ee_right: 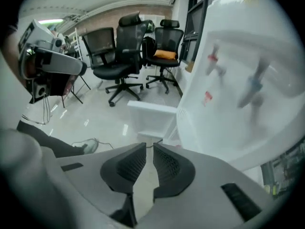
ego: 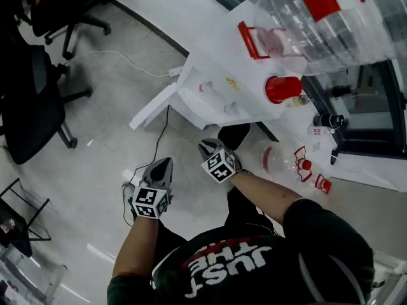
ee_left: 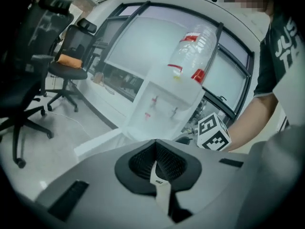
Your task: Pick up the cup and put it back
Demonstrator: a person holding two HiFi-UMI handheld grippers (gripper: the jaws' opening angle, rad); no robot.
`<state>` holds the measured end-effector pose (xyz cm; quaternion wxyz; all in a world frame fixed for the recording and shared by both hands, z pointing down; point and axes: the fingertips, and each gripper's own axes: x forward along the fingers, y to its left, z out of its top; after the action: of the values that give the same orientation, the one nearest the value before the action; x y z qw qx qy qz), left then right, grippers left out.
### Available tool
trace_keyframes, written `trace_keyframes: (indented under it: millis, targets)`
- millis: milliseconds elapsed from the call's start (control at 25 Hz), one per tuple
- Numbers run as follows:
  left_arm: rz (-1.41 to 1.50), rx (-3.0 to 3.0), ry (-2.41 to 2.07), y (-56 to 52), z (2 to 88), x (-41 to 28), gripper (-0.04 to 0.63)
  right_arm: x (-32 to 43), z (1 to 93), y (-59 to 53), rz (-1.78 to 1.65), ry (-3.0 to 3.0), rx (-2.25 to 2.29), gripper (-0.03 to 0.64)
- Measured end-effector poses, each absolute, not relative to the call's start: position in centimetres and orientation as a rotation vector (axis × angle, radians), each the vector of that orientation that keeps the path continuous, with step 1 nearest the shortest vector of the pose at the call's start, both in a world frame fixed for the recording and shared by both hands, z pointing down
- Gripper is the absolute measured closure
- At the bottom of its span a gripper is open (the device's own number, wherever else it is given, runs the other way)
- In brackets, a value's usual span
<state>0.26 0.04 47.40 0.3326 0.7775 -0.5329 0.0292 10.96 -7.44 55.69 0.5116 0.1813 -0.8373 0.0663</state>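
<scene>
— What is there, and how many?

— One red cup [ego: 283, 89], one white water dispenser [ego: 216, 81] with two taps [ee_left: 154, 100], and one big clear bottle [ego: 337, 24] standing on it. A second bottle [ego: 273, 159] lies on the floor [ego: 108, 138] beside the dispenser's foot. In the right gripper view I count three office chairs [ee_right: 114, 56]. And two grippers, one in each hand.

— Where is the cup?

— On the dispenser's top, just beside the big bottle. Neither gripper touches it; both are well short of it.

— How are the hands held?

— Both forearms reach forward from the body, side by side over the floor in front of the dispenser. The left gripper [ee_left: 155, 149] has its pads together, with nothing in them. The right gripper [ee_right: 149, 149] is tipped more toward the floor. Its pads are almost together, with a thin slit between them and only floor showing through.

— Which way does the cup point?

— Its long axis runs the same way as the bottle's, so it reads as upright. I cannot tell which end is the mouth.
</scene>
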Motion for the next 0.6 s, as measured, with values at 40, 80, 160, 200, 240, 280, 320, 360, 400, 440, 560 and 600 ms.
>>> trace_keyframes:
  millis: [40, 80, 160, 200, 240, 280, 320, 360, 400, 440, 560, 600]
  targets:
    - [0.079, 2.067, -1.410, -0.6, 44.7, -0.4, 0.588, 10.4, 52.7, -7.8, 0.160, -2.057, 0.453, 0.548]
    - [0.082, 2.096, -1.421, -1.1, 42.0, -0.9, 0.588, 9.9, 49.7, -8.2, 0.159, -2.098, 0.470, 0.551]
    - [0.075, 2.138, -1.427, -1.4, 36.4, -0.8, 0.588, 9.9, 43.5, -8.3, 0.165, -2.173, 0.497, 0.555]
    - [0.066, 2.157, -1.427, -1.4, 33.6, -0.5, 0.588, 10.2, 40.5, -8.1, 0.172, -2.209, 0.509, 0.558]
    - [0.055, 2.178, -1.431, -1.4, 30.8, -0.1, 0.588, 10.6, 37.4, -8.1, 0.179, -2.248, 0.520, 0.560]
    - [0.043, 2.201, -1.437, -1.5, 28.1, 0.2, 0.588, 11.0, 34.5, -8.1, 0.186, -2.293, 0.529, 0.561]
    - [0.031, 2.224, -1.442, -1.6, 25.5, 0.6, 0.588, 11.3, 31.6, -8.1, 0.191, -2.341, 0.536, 0.564]
    - [0.018, 2.247, -1.445, -1.6, 23.0, 1.2, 0.588, 11.8, 28.8, -8.0, 0.193, -2.388, 0.540, 0.565]
    - [0.004, 2.271, -1.445, -1.6, 20.7, 1.8, 0.588, 12.2, 25.9, -8.0, 0.194, -2.432, 0.544, 0.566]
    - [-0.009, 2.298, -1.443, -1.6, 18.5, 2.4, 0.588, 12.6, 23.2, -8.0, 0.191, -2.473, 0.550, 0.566]
    - [-0.047, 2.394, -1.437, -1.9, 12.5, 3.9, 0.588, 13.4, 15.8, -8.5, 0.160, -2.595, 0.572, 0.571]
    - [-0.059, 2.422, -1.435, -1.9, 10.8, 4.3, 0.588, 13.7, 13.8, -8.5, 0.151, -2.632, 0.573, 0.572]
